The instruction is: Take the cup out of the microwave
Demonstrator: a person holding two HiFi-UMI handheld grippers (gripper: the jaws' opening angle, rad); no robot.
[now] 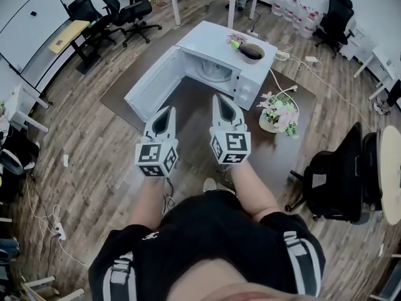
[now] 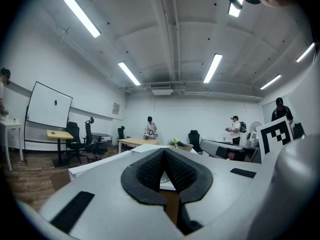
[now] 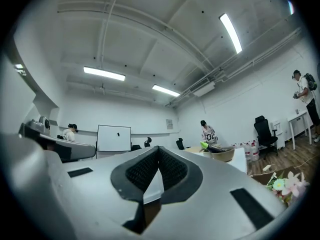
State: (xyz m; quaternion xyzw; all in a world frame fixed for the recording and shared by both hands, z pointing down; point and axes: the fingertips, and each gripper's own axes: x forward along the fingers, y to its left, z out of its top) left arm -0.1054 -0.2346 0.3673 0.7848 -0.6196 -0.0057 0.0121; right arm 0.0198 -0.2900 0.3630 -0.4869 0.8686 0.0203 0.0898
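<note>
A white microwave [image 1: 247, 74] stands on a dark low table [image 1: 191, 108], its door [image 1: 153, 83] swung wide open to the left. Inside, only the glass turntable [image 1: 215, 71] shows, and I see no cup there. My left gripper [image 1: 164, 112] and right gripper [image 1: 223, 100] are held side by side in front of the open cavity, short of it, pointing at it. Both are shut with nothing between the pads. In the left gripper view the left gripper [image 2: 164, 152] has its jaws met at the tip. The right gripper [image 3: 159, 149] looks the same in its own view.
A brown bowl with a green sprig [image 1: 252, 52] sits on top of the microwave. A pot of pale flowers [image 1: 280, 113] stands on the table at the right. A black office chair [image 1: 338, 180] is close on the right. Desks, chairs and several people fill the room behind.
</note>
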